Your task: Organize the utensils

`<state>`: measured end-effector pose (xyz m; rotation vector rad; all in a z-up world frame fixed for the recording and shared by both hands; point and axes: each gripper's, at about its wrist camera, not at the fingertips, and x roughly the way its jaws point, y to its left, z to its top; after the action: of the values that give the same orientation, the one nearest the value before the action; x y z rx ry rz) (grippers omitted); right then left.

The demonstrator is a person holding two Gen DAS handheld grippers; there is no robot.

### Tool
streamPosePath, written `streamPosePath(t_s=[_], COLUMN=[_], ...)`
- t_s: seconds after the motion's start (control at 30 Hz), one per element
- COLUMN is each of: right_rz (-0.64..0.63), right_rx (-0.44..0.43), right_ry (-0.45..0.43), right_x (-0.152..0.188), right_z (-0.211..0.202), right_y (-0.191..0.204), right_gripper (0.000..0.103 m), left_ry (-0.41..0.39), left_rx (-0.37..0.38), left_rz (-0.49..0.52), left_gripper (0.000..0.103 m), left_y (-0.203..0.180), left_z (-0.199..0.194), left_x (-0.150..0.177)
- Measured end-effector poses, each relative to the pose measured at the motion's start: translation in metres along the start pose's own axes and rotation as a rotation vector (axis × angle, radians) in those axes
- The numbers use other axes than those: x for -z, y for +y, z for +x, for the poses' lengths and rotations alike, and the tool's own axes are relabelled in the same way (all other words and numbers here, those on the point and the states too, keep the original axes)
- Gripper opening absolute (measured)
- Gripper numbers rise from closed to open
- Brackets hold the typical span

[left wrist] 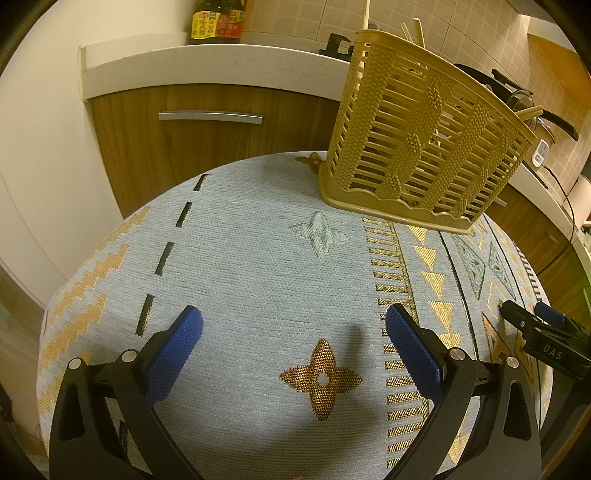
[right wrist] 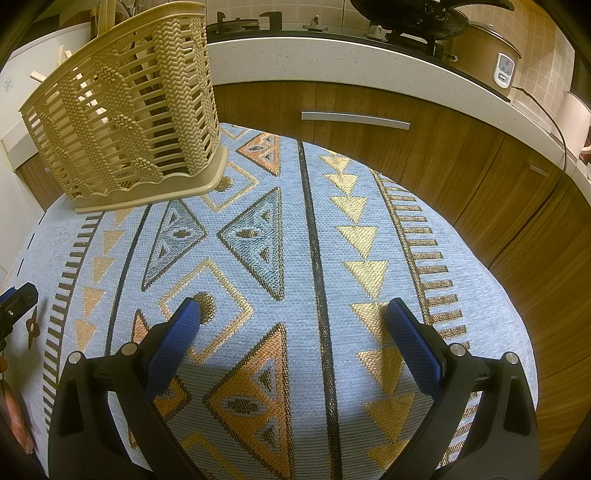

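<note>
A tan slatted plastic utensil basket (left wrist: 421, 136) stands upright at the far side of the table, with wooden chopsticks (left wrist: 415, 33) poking above its rim. In the right wrist view the same basket (right wrist: 125, 122) sits at the upper left. My left gripper (left wrist: 293, 319) hovers open over the patterned cloth, nothing between its blue pads. My right gripper (right wrist: 293, 310) is also open and empty above the cloth. The right gripper's tip (left wrist: 535, 325) shows at the right edge of the left wrist view; the left gripper's tip (right wrist: 16, 299) shows at the left edge of the right wrist view.
A light blue tablecloth (left wrist: 258, 258) with gold and orange motifs covers the table. Behind it runs a white counter (right wrist: 332, 62) over wooden cabinets (left wrist: 207, 125). Sauce bottles (left wrist: 218, 20), a stove with a dark pan (right wrist: 410, 16) and a rice cooker (right wrist: 491, 59) stand on the counter.
</note>
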<state>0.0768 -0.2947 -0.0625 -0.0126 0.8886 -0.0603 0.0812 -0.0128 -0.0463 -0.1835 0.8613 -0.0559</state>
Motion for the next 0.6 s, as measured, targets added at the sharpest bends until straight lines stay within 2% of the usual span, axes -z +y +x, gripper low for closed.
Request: streamPosePath(t_s=[0.6], right_rz=[0.000], right_rx=[0.000], right_ry=[0.000], right_x=[-0.0001], right_z=[0.0001], right_y=[-0.0001], right_gripper=[0.096], left_ry=[-0.001], left_rx=[0.002], left_rz=[-0.001], left_gripper=[0.096], left_y=[0.0009], left_z=[-0.0006], left_x=[0.0008])
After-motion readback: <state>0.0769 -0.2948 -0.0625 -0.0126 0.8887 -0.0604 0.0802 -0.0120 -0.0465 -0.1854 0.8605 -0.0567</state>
